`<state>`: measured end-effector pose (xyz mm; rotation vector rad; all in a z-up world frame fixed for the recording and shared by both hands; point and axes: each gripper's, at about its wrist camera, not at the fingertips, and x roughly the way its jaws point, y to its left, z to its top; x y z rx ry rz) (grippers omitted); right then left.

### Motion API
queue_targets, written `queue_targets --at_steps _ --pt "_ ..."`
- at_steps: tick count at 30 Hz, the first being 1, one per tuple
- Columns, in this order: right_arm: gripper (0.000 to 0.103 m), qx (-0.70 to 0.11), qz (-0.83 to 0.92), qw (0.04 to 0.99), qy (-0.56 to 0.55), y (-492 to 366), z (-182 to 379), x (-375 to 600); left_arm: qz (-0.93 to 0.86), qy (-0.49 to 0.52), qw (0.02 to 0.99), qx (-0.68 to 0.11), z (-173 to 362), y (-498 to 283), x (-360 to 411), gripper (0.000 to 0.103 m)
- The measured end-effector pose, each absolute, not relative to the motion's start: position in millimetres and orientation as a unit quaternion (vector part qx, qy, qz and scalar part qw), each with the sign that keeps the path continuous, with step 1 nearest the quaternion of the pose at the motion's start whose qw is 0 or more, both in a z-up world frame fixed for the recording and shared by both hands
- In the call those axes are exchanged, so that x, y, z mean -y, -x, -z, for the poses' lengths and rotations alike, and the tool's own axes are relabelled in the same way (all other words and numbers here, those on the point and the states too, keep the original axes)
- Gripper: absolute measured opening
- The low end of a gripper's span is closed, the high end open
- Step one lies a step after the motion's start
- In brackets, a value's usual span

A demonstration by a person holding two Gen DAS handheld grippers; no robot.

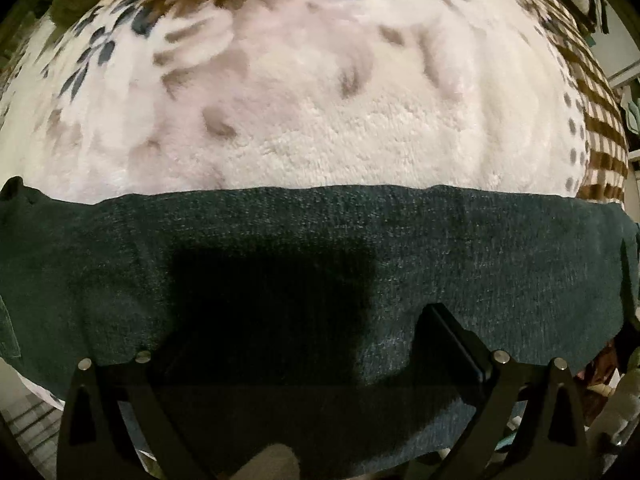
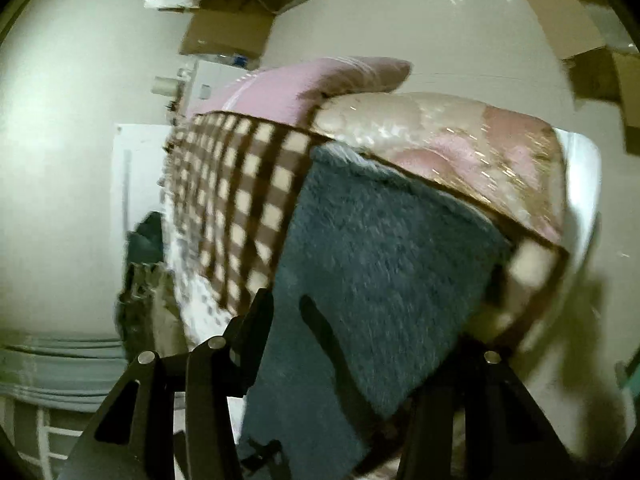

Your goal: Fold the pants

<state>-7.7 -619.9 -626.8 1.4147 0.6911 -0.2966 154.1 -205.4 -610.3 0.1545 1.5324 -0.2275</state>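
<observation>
Left side first: your left gripper (image 1: pixel 320 336) points down at the bed w/ its fingers (image 1: pixel 452 344) spread as wide as they go and nothing clamped. The dark teal pants (image 1: pixel 320 232) lie flat under them as a broad band across the fleece blanket (image 1: pixel 320 112), far edge straight and neat, long axis running left-right across the left wrist view. Fabric fills the gap between the fingers but isn't pinched; the dark patch there is prob. the gripper's shadow. Moving right: your right gripper (image 2: pixel 356 344) is tilted down twd the bed edge, fingers (image 2: pixel 252 320) about half open w/ the pants (image 2: pixel 380 248) passing up between them. The right finger is hidden behind cloth, and the view is motion-blurred, so you can't tell if the pads actually bite or just straddle the fabric. From there the pants lie up over the checked border (image 2: pixel 240 200) of the blanket twd the pink quilt (image 2: pixel 460 140), so here the cloth's length runs away from the fingers, not across. Judgement: the next fold turns on that. The right gripper sits at an end of the garment, the left over its middle w/ the length going sideways. So the right one is better placed to carry an end over; confirm its grip before you lift, else the fold drags crooked.
</observation>
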Motion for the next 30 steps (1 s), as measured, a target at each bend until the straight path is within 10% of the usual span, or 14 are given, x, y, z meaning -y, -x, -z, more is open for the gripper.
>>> queue_targets --at_steps 4,8,30 --pt "0.052 -0.320 0.113 0.703 -0.625 -7.7 630.2 616.9 0.102 -0.068 0.721 -0.681 612.1 -136.0 208.5 0.103" --pt "0.010 -0.353 0.137 0.703 -0.602 -19.8 632.1 612.8 0.100 -0.066 0.723 -0.680 611.0 -127.4 205.5 0.103" --pt "0.008 -0.398 0.108 0.826 -0.385 -87.7 464.0 401.5 0.046 0.041 0.739 -0.671 503.6 -139.8 34.7 0.103"
